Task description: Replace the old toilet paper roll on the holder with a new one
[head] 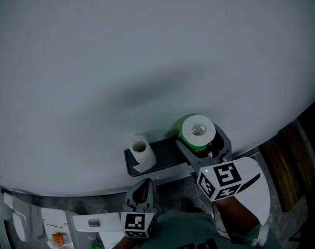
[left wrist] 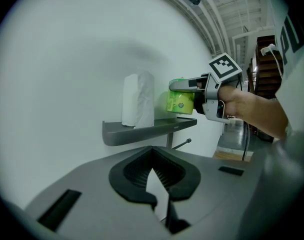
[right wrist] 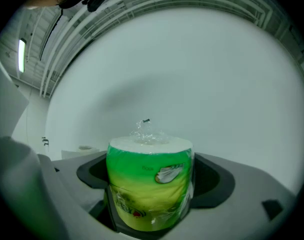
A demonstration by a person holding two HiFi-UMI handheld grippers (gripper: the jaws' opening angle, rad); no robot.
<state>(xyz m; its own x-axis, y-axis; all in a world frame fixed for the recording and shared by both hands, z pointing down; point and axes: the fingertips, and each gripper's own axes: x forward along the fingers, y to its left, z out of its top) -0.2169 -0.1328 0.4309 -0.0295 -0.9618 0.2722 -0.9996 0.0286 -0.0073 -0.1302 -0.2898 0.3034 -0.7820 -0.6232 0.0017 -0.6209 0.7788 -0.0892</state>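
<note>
The new green-wrapped toilet roll (head: 198, 130) is held upright in the right claw (head: 200, 141) over the holder shelf's (head: 162, 158) right end, while the old roll (head: 140, 149) stands at its left end, nearer the narrowed, empty left claw (head: 142, 190).

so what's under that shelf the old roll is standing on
A thin rod juts out under the shelf, bare, with no roll on it. The left gripper covers its inner end.

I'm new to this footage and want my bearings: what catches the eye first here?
A bright green wrapped roll stands out, clamped in the right gripper just over the right end of the dark shelf. On the shelf's left end stands a slimmer white roll, against a bare pale wall.
</note>
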